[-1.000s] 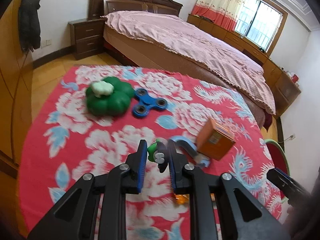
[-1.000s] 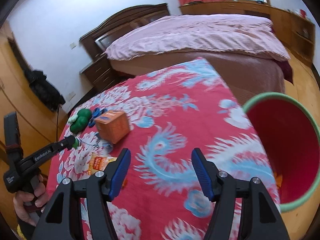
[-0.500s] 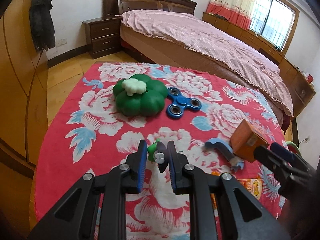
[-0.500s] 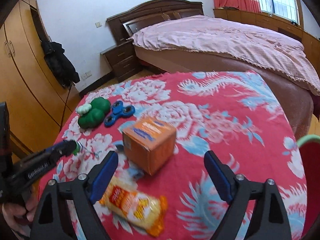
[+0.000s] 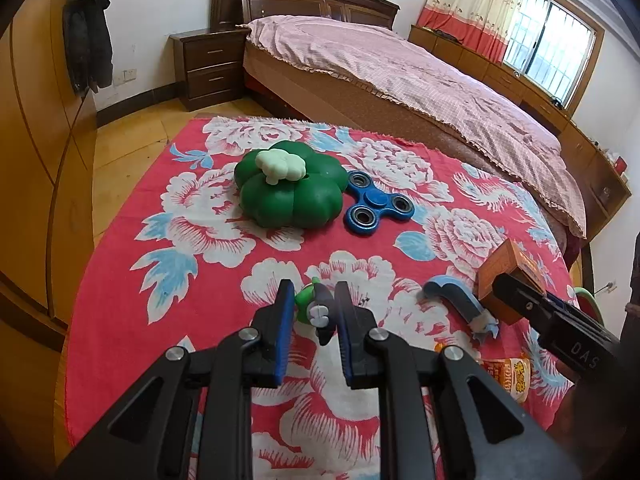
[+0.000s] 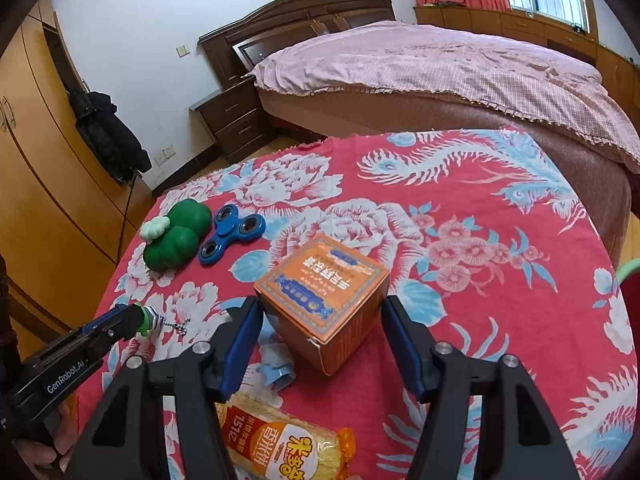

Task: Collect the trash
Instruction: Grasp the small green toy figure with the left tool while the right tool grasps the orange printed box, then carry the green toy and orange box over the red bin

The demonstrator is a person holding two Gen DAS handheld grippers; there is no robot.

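The orange cardboard box (image 6: 326,300) sits on the tabletop (image 6: 500,280) directly between the spread fingers of the right hand-held gripper (image 6: 322,340), whose jaws stand wide apart on either side of it without touching. Just below it lie a crumpled light-blue scrap (image 6: 274,364) and a snack packet (image 6: 288,446) with yellow and orange print; all three look like the trash to be gathered. The rim of a red bin (image 6: 628,272) with a green lip shows at the right edge of the right wrist view, off the tabletop.

The left hand-held gripper (image 5: 314,312) is clamped on a small green keychain figure (image 5: 310,306), its ball chain trailing onto the cloth.

Risks, as a judgement: the box sits corner-on to the jaws, so closing may catch an edge and spin or tip it instead of seating on flat faces. Thin cardboard may crush or slip if squeezed unevenly. The lower jaw could also snag the blue scrap or drag the floral cloth.

Further off on the cloth rest a green clover-shaped toy (image 5: 290,194) with a pale top and, touching it, a blue fidget spinner (image 5: 376,208).

The tabletop is covered with a red cloth printed with white peonies and a blue phoenix. Around it is a bedroom: a bed (image 5: 400,68) with a pink cover and dark headboard, a nightstand (image 5: 208,66), wooden wardrobes (image 5: 36,140), a dark jacket (image 5: 90,48) hanging, and a curtained window (image 5: 548,44).
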